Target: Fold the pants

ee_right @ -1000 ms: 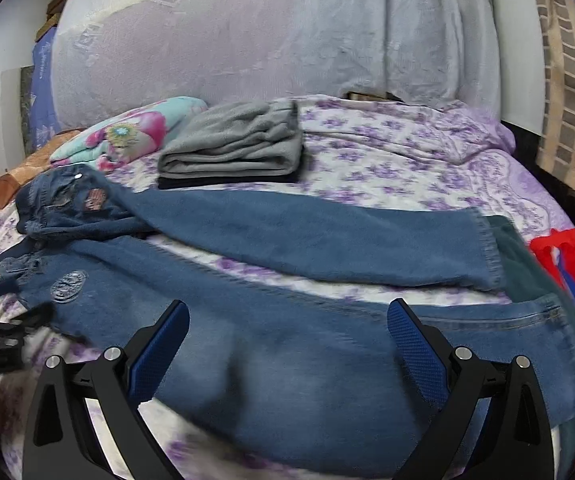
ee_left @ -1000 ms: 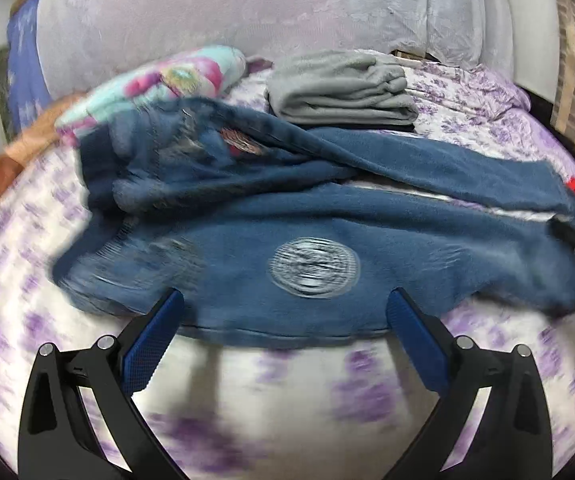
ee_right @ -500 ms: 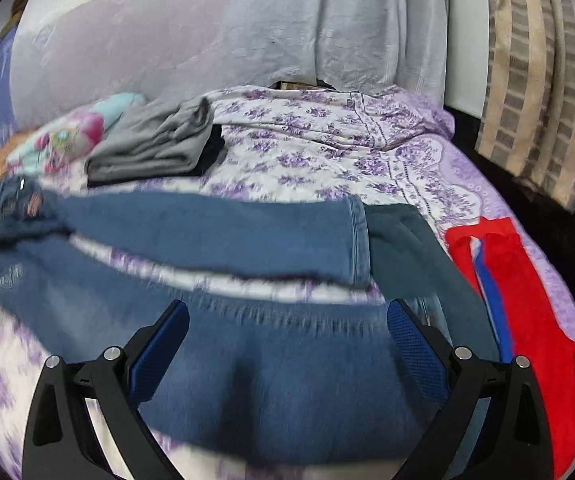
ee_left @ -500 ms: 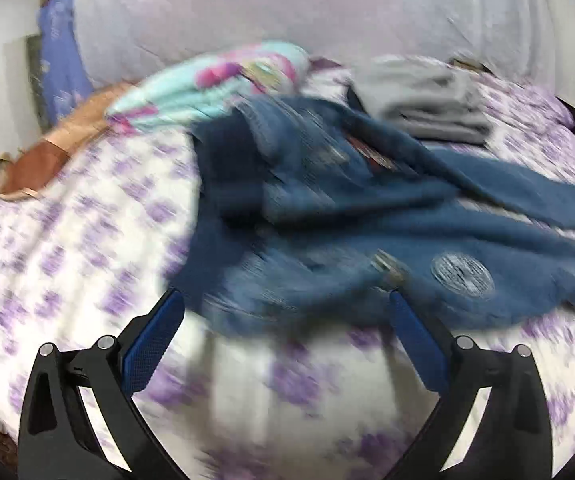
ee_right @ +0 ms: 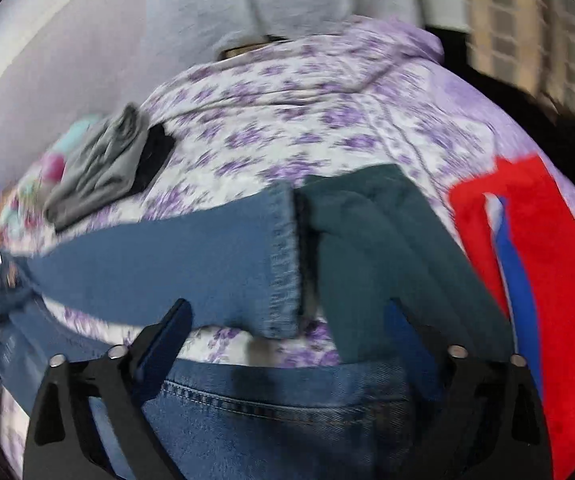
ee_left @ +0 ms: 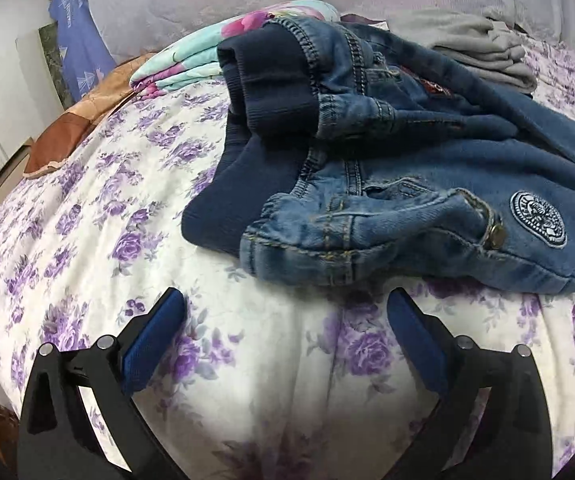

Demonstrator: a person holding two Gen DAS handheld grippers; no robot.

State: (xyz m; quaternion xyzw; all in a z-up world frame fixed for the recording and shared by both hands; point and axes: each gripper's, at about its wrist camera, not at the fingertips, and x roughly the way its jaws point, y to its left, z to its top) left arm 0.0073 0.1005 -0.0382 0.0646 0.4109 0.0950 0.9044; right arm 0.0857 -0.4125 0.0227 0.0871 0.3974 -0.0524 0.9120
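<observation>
Blue jeans lie crumpled on the floral bed sheet, with the dark ribbed waistband bunched up at the left end. My left gripper hovers open over bare sheet, just short of the waistband's near edge, with nothing between its fingers. In the right wrist view the far leg ends at a stitched hem, and the near leg's hem lies under my right gripper. Its jaws are closing, still wide, with the near hem between them and the pads not pressing on it.
Folded grey clothes and a floral turquoise cloth lie behind the jeans. A dark green garment and a red and blue one lie to the right of the leg ends. A pale blanket covers the wall behind.
My left gripper has swung left along the jeans to the waistband end. My right gripper has moved right along the legs to the hems, and its jaws have narrowed a little.
</observation>
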